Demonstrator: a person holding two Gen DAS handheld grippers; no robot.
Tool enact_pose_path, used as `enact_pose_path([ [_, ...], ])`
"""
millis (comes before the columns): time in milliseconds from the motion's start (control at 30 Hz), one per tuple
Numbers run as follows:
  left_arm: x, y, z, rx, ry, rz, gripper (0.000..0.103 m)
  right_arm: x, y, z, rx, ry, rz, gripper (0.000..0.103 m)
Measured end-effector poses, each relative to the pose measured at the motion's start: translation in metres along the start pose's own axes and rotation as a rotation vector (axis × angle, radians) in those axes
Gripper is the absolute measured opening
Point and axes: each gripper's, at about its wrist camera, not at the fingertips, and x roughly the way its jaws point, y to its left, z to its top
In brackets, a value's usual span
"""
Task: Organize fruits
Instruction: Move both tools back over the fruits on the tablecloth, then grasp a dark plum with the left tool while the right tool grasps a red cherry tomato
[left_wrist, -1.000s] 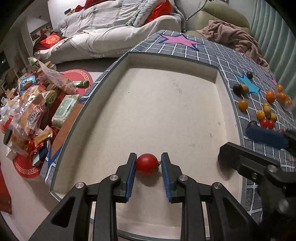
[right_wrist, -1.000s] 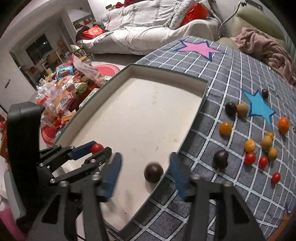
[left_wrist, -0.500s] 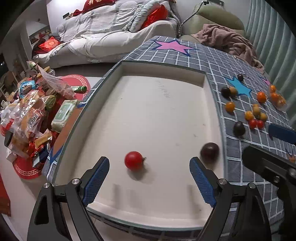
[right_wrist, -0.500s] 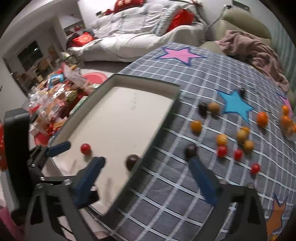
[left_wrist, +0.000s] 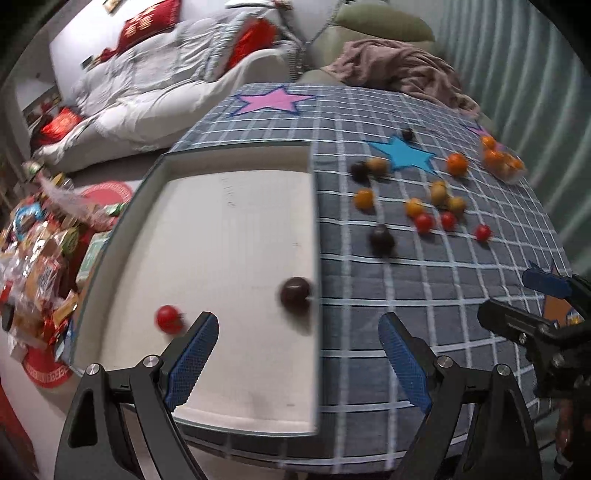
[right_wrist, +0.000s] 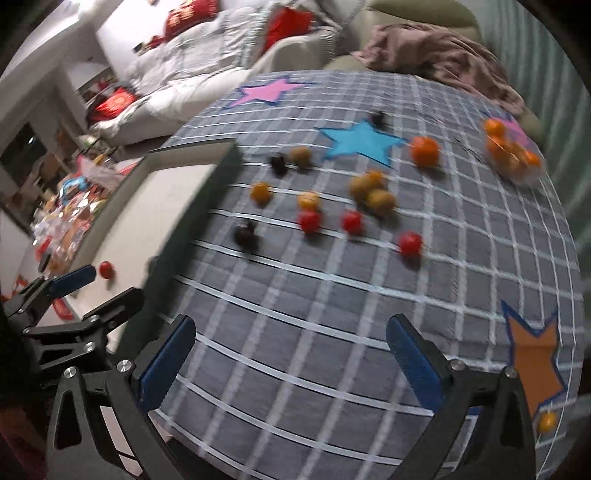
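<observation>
Fruits (right_wrist: 309, 220): mostly loose on the checked cloth (right_wrist: 332, 332); red tomato (left_wrist: 169, 319) and dark plum (left_wrist: 294, 294) sit in the tray (left_wrist: 236, 155). Both your grippers (left_wrist: 297, 354) (right_wrist: 291, 360) gape wide, empty. Round fruit may roll if nudged during approach.

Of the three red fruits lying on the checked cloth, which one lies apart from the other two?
The red fruit farthest right, closest to the orange star. The other two sit side by side just below the yellow-brown cluster.
</observation>
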Motion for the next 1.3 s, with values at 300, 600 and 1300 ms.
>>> enact_pose_path([
  [300, 0.005, -0.047, 0.002, 0.081, 0.015, -0.016, 0.089, -0.006, -0.049, -0.011, 0.085, -0.006, -0.035, 0.103],
  [600, 0.024, -0.078, 0.008, 0.125, 0.046, 0.001, 0.089, -0.004, -0.076, -0.014, 0.128, -0.006, -0.047, 0.103],
  [1300, 0.087, -0.085, 0.05, 0.094, 0.064, 0.056, 0.089, 0.049, -0.083, 0.035, 0.051, -0.004, -0.108, 0.096],
])
